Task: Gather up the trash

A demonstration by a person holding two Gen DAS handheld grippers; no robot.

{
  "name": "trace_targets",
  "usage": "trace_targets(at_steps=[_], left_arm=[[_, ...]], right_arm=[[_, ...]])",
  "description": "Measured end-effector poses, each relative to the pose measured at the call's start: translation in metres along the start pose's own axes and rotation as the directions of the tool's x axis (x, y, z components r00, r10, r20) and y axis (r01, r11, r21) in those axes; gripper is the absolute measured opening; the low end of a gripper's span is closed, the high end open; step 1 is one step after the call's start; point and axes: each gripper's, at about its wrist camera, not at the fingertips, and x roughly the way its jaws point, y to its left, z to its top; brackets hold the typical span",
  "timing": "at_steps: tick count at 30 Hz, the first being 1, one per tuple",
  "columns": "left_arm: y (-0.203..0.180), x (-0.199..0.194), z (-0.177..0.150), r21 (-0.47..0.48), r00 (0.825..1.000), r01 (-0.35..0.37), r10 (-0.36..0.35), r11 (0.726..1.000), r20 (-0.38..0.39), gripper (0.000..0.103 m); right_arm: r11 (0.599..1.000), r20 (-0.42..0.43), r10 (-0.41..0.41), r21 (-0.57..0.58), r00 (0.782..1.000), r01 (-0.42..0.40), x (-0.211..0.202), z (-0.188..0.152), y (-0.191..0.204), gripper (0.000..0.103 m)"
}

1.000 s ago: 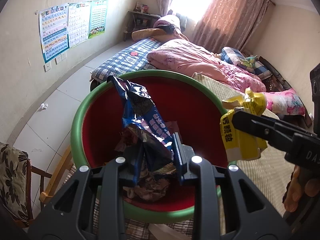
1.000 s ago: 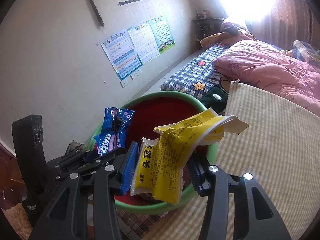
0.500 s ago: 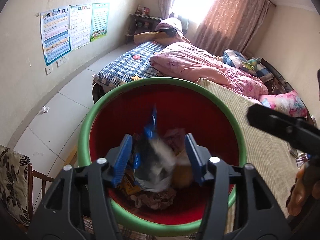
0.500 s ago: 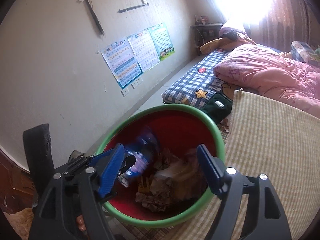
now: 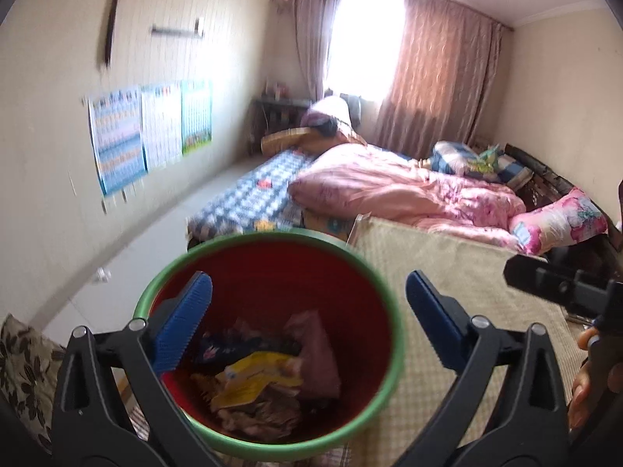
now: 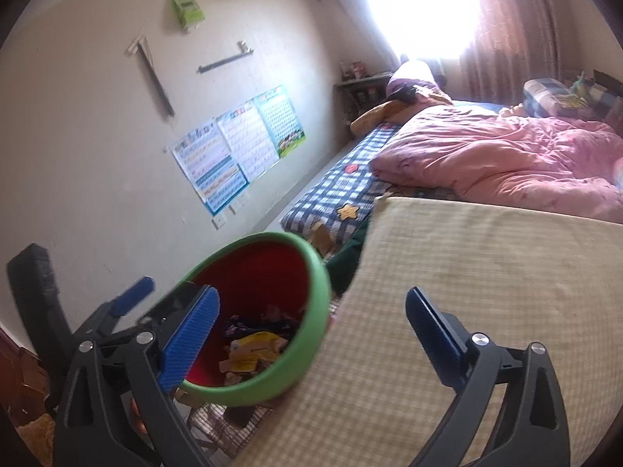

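A red bin with a green rim (image 5: 393, 334) (image 6: 321, 292) stands beside the bed and holds several wrappers. Among them lie a yellow packet (image 5: 257, 379) (image 6: 253, 350) and a dark blue wrapper (image 5: 229, 346) (image 6: 253, 325). My left gripper (image 5: 307, 323) is open and empty above the bin's mouth. My right gripper (image 6: 311, 334) is open and empty, over the bin's right rim and the mat. The left gripper's blue fingers (image 6: 132, 297) show at the left in the right wrist view. The right gripper's black finger (image 5: 545, 278) shows at the right in the left wrist view.
A beige checked mat (image 5: 459, 272) (image 6: 486, 272) covers the near bed right of the bin. A pink quilt (image 5: 409, 186) (image 6: 506, 155) and a blue checked sheet (image 5: 257, 190) lie beyond. A floral chair cushion (image 5: 23, 358) is at the lower left. Posters (image 5: 148, 136) hang on the left wall.
Both grippers opened and dropped their loads: the blue wrapper and the yellow packet now lie in the bin. Both grippers have since lifted and pulled back, tilting up toward the room.
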Motion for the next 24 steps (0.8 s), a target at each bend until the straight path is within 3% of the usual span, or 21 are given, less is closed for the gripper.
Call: trace_targets(at_steps=[5,11,16,24], left_arm=[[-0.044,-0.025,0.0,0.027,0.989,-0.116,0.113,0.993,0.09,0.098],[-0.081,-0.044,-0.002,-0.019,0.969,-0.218,0.218,0.976,0.117,0.098],[-0.109,-0.058,-0.008,-0.019,0.953,-0.268,0.268,0.963,0.141,0.098],[-0.138,-0.061,-0.012,-0.008,0.95,-0.288,0.287,0.958,0.122,0.098]], right_arm=[[0.999,0.061,0.003,-0.043,0.998,-0.001,-0.04,-0.004,-0.023,0.096],[0.988,0.152,0.005,-0.152,0.988,0.019,-0.079,-0.012,-0.038,0.096],[0.981,0.199,-0.01,-0.187,0.98,0.048,-0.097,-0.017,-0.056,0.096],[0.983,0.189,-0.008,-0.18,0.982,0.043,-0.108,-0.016,-0.083,0.096]])
